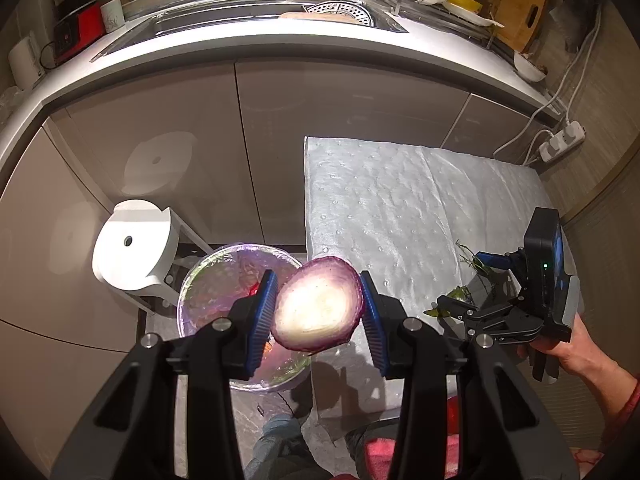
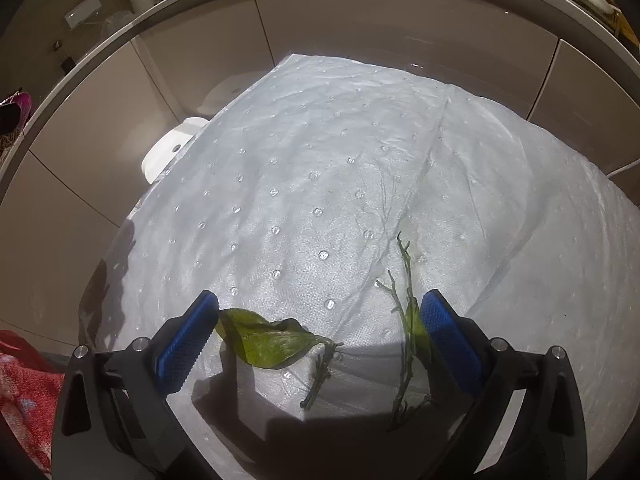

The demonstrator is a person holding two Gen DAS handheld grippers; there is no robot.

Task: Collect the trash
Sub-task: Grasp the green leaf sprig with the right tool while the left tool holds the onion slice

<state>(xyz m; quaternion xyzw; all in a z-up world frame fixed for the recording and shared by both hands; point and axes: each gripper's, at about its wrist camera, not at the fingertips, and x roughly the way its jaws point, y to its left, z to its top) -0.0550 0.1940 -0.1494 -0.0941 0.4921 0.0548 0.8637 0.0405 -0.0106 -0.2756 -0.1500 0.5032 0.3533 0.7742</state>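
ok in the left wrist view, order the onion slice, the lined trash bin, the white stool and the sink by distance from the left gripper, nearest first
1. Onion slice: clamped between the left gripper pads.
2. Lined trash bin: just below, to the left.
3. White stool: further left, beside the bin.
4. Sink: farthest, up on the counter.

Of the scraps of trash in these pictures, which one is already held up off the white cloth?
The purple onion slice, clamped in the left gripper. The green leaf and stems lie on the cloth.
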